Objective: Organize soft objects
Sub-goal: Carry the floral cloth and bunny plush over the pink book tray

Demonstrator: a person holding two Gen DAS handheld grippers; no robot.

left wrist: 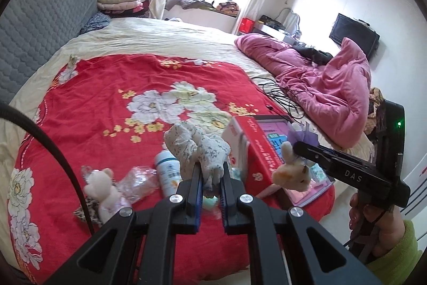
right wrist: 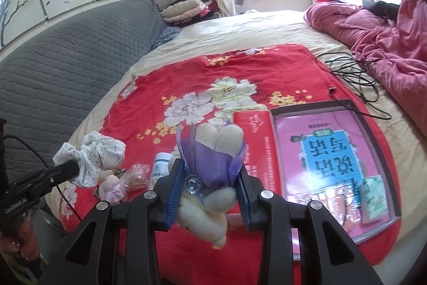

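1. Floral white cloth scrunchie (left wrist: 196,148) was clamped in left gripper (left wrist: 210,175), held above the red blanket (left wrist: 106,98).
2. Right gripper (right wrist: 210,178) was clamped on plush rabbit (right wrist: 210,191), beside open box (right wrist: 373,124).
3. Best move: keep both grips firm, carry over box, lower before releasing.

The left gripper (left wrist: 212,179) points downward over the red blanket (left wrist: 106,87), its jaws closed on a floral cloth (left wrist: 197,146). The right gripper (right wrist: 210,187), beside it above the same blanket, clamps a plush rabbit (right wrist: 213,178). A hand (left wrist: 373,221) in a green sleeve (left wrist: 397,255) holds its handle.
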